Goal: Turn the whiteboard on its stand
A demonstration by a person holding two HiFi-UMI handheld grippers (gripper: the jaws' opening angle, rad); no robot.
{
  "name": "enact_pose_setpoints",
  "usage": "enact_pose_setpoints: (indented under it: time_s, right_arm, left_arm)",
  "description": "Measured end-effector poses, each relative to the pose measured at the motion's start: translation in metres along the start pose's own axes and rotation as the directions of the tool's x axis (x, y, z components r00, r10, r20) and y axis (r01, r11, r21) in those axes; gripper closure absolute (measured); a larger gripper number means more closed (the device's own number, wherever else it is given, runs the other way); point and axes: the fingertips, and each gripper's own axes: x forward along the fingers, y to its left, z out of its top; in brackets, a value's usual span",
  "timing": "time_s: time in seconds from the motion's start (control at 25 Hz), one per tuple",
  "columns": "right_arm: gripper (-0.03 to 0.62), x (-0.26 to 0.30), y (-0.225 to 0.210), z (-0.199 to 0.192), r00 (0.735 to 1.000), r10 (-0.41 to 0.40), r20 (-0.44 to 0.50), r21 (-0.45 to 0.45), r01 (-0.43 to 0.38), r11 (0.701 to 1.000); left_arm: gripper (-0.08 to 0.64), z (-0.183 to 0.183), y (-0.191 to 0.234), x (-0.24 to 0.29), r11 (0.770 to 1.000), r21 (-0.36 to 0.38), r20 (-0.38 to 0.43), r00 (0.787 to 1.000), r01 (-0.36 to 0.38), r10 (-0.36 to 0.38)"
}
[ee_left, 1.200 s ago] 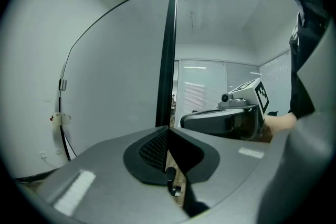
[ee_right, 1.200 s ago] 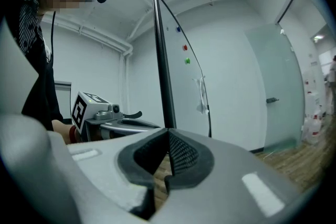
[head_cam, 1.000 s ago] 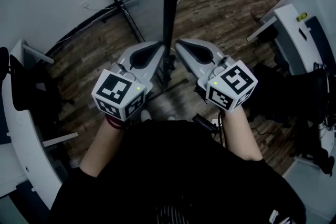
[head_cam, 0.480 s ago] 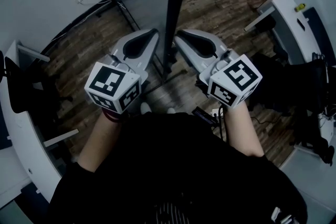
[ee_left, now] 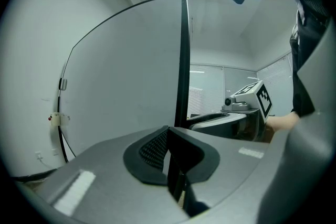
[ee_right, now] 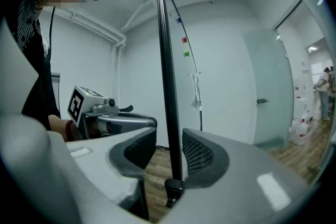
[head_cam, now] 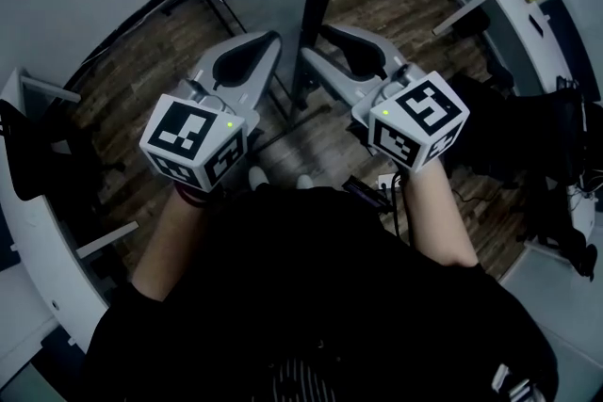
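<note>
- Black-framed and pale-faced, the whiteboard (head_cam: 318, 5) stands upright over a wood-plank floor (head_cam: 188, 52). It is edge-on to the person, with its near vertical edge running between the two grippers.
- Blue, red and green magnets (ee_right: 184, 39) dot the face seen in the right gripper view, high up and close to the frame. The face seen in the left gripper view is plain grey.
- Clenched on the board's black edge is the left gripper (ee_left: 169, 153), its ribbed pads pressed to the frame from either side.
- Released, the right gripper (ee_right: 170, 152) has just been opening its jaws, and the frame stands between them. A strip of floor shows between the frame and the left-hand pad. The other pad sits just beside the frame, and whether it touches cannot be told.
- Each gripper carries a marker cube (head_cam: 193, 141) just ahead of the person's wrist, one on either side of the board's edge.
- A second ago the right jaws were closed tight on the edge; now they are spread. The left gripper's hold looks unchanged, and both hands sit in much the same place. In the head view the board's edge leans a little more than before.
</note>
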Motion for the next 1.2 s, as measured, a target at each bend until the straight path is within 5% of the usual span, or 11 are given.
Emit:
enact_pose_setpoints:
  time_s: [1.2]
  right_arm:
    - [0.433, 0.033, -0.002, -0.003, 0.996, -0.084, -0.043, -0.054, 0.082, 0.995]
  left_arm:
    - [0.558, -0.005, 0.024, -0.006, 0.999, -0.040, 0.017, 1.000, -0.003, 0.004]
